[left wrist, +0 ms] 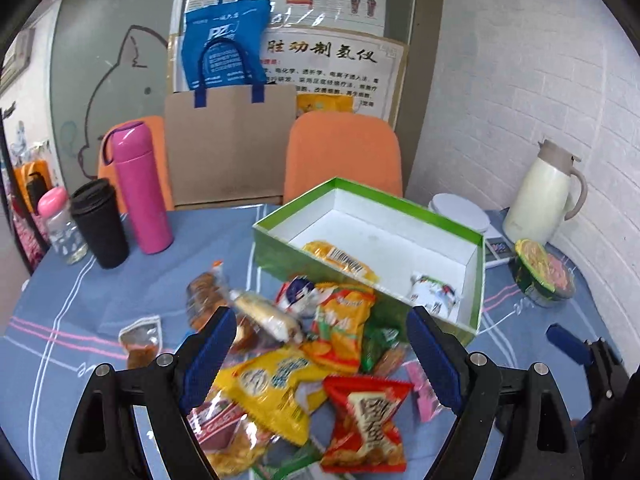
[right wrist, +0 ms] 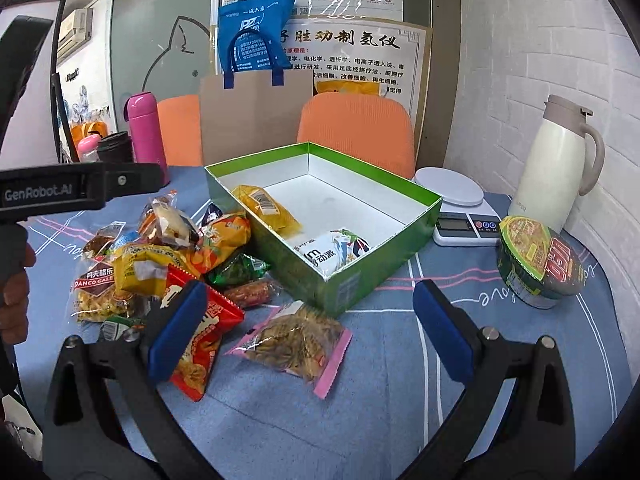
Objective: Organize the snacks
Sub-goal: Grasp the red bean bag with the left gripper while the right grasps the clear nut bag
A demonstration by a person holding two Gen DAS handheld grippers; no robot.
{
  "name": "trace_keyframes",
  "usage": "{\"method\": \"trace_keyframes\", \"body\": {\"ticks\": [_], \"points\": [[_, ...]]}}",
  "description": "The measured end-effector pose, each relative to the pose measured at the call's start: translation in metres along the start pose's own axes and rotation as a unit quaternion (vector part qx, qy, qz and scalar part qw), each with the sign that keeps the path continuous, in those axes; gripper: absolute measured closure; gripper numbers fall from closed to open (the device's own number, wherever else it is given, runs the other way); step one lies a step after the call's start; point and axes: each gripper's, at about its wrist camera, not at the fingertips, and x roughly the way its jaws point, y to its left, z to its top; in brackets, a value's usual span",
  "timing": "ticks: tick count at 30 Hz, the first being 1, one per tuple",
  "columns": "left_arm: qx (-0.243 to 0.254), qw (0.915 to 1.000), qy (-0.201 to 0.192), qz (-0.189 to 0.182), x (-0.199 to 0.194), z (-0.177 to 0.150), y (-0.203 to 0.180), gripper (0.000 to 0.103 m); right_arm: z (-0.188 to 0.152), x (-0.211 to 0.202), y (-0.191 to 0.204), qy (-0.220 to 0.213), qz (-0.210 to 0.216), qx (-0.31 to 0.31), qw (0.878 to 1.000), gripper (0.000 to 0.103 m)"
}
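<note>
A green box [left wrist: 280, 258] [right wrist: 360, 280] with a white inside stands on the blue cloth. In it lie a yellow packet [left wrist: 340, 260] [right wrist: 266, 210] and a white packet [left wrist: 434, 292] [right wrist: 324, 254]. A heap of several snack packets [left wrist: 304, 344] [right wrist: 168, 256] lies left of the box. My left gripper [left wrist: 320, 360] hangs open over the heap, above a yellow bag [left wrist: 272, 392] and a red bag [left wrist: 366, 420]. My right gripper [right wrist: 308, 332] is open above a clear pink-edged packet [right wrist: 296, 340] in front of the box.
A pink flask [left wrist: 140, 188], black cup [left wrist: 100, 228] and small bottle [left wrist: 60, 228] stand at the back left. A noodle bowl [right wrist: 540, 266], kitchen scale [right wrist: 460, 208] and cream jug [right wrist: 560, 164] are on the right. Two orange chairs [left wrist: 344, 152] and a paper bag [left wrist: 228, 144] stand behind the table.
</note>
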Motion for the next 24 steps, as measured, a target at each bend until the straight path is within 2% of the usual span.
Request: {"method": "trace_keyframes", "body": {"ticks": [3,5,12,14,19,22,24], "points": [[-0.010,0.9999,0.005,0.009,-0.005,-0.016,0.009,0.014,-0.005,-0.002,-0.002,0.004,0.016,0.015,1.000,0.001],[-0.018,0.9998,0.004,0.002,-0.009,-0.027,0.016,0.014,-0.010,-0.001,-0.005,0.010,0.026,0.024,0.999,0.001],[-0.004,0.9992,0.040,-0.006,-0.018,-0.068,0.036,0.014,-0.034,0.019,-0.013,0.075,0.006,0.045,0.996,0.001],[0.004,0.9985,0.051,-0.017,-0.019,-0.077,0.037,0.014,-0.038,0.024,-0.011,0.091,0.008,0.044,0.995,0.001],[0.022,0.9952,0.072,-0.063,-0.026,-0.086,0.032,0.014,-0.034,0.032,-0.007,0.089,0.034,0.061,0.994,0.001],[0.037,0.9937,0.064,-0.084,-0.033,-0.085,0.026,0.014,-0.029,0.040,-0.005,0.090,0.049,0.071,0.992,0.001],[0.039,0.9921,0.061,-0.103,-0.036,-0.082,0.023,0.014,-0.027,0.047,-0.004,0.096,0.052,0.074,0.991,0.005]]}}
